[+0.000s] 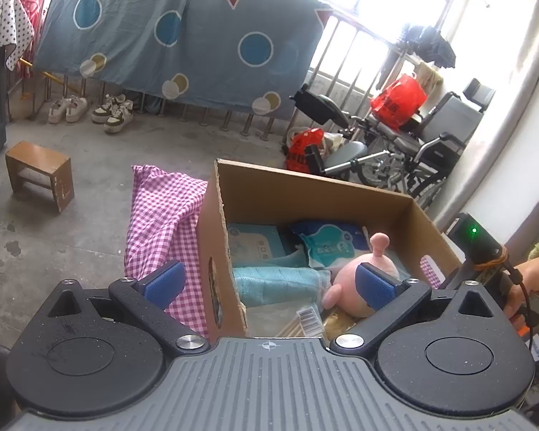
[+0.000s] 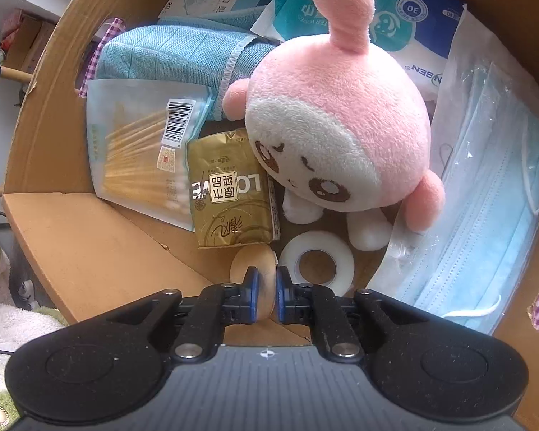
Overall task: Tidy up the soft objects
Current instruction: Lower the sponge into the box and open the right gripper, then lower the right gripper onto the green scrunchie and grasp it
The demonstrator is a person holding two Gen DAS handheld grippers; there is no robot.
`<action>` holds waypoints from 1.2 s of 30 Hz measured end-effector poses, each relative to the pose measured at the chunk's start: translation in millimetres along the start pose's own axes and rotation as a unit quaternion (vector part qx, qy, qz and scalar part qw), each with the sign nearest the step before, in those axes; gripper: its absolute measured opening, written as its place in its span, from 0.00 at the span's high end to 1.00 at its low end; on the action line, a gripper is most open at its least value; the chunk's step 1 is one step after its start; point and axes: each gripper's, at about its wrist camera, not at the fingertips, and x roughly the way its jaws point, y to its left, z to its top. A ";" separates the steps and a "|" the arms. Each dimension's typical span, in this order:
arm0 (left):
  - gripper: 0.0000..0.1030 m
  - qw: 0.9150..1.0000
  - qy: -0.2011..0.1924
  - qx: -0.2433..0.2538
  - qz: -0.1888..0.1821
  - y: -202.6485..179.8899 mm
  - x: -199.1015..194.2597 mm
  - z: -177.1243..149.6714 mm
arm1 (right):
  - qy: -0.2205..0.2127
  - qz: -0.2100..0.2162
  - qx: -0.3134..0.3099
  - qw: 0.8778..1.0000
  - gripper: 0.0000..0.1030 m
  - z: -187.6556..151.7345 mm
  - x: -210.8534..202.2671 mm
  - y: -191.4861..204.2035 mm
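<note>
Right claw (image 2: 265, 289) at the lower middle of its frame pinches a tan puff (image 2: 253, 264) between nearly closed pads, low inside the box (image 2: 90, 248). Just above it lie a gold tissue pack (image 2: 230, 194) and a tape roll (image 2: 318, 262), with the pink plush (image 2: 341, 125) at centre. Left claw (image 1: 269, 283) stands wide, holding nothing, over the box's near rim, beside checked cloth (image 1: 161, 222).
</note>
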 end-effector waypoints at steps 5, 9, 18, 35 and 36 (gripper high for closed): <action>0.02 1.000 0.000 0.000 0.000 -2.4 -1.0 -0.5 | -0.012 0.011 0.042 0.999 0.36 -3.0 -4.8 -18.4; 0.02 1.000 -0.001 0.003 0.000 -3.8 -2.7 -0.6 | -0.013 0.022 0.082 0.996 0.37 -5.1 -3.2 -36.1; 0.01 1.000 -0.005 0.003 0.006 -5.3 -7.2 0.3 | -0.069 0.064 0.097 0.991 0.37 -13.4 -33.9 -34.8; 0.01 0.999 0.018 0.033 -0.036 -31.4 -72.0 -31.8 | -0.349 0.169 0.157 0.908 0.36 -212.0 -107.9 33.9; 0.01 0.998 0.031 0.034 -0.040 -32.5 -71.8 -37.5 | -0.351 0.175 0.162 0.906 0.36 -218.0 -99.2 37.6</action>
